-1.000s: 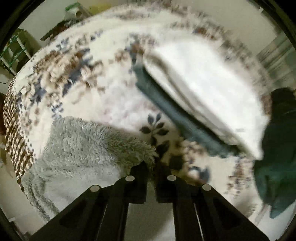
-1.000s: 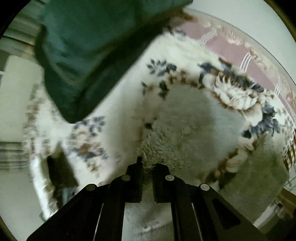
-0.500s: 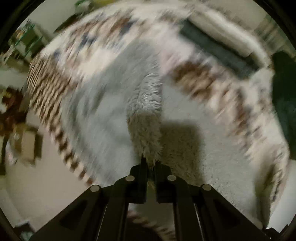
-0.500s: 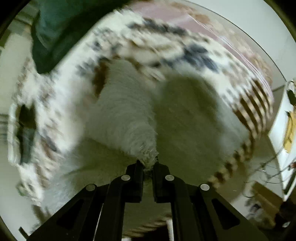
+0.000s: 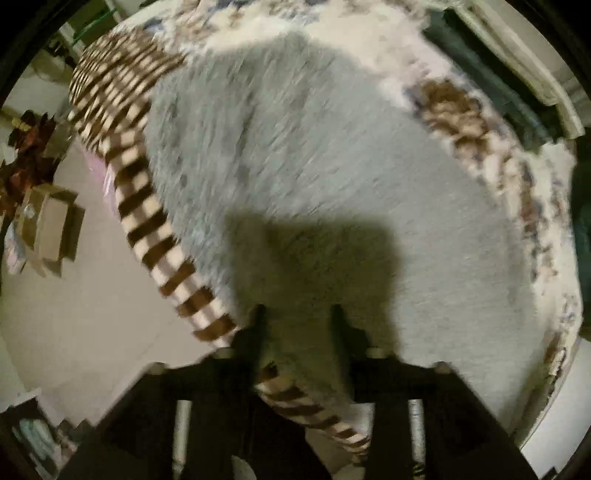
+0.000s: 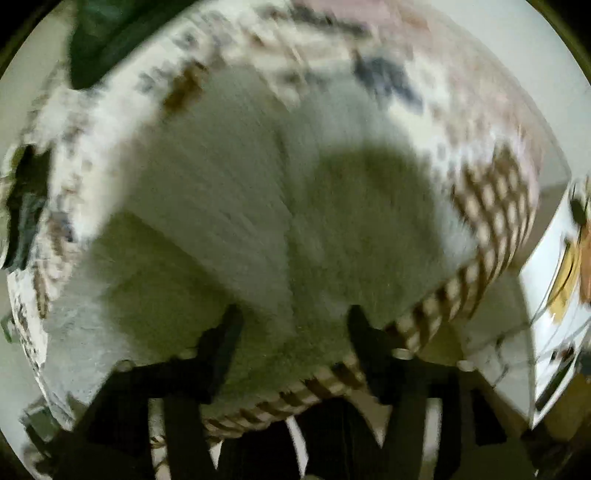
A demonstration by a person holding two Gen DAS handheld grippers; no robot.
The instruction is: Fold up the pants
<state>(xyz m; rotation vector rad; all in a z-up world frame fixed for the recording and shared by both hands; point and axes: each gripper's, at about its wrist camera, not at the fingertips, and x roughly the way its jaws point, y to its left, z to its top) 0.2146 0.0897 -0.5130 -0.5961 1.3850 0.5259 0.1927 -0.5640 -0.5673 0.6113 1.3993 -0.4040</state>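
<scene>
The fluffy grey pants (image 5: 314, 177) lie spread and doubled over on a floral bedspread (image 5: 491, 140); they also fill the middle of the right wrist view (image 6: 258, 221). My left gripper (image 5: 295, 314) is open just above the near edge of the pants, holding nothing. My right gripper (image 6: 291, 317) is open over the same near edge, also empty. Both views are motion-blurred.
The bed's brown-and-cream checked border (image 5: 147, 221) runs along the near edge, with bare floor (image 5: 74, 314) and a cardboard box (image 5: 51, 229) beyond. Dark green clothing (image 6: 107, 33) and a white folded pile (image 5: 517, 55) lie at the far side.
Both grippers carried a held edge of the pants across toward the bed's near edge, laid it over, and opened, letting go of the fabric.
</scene>
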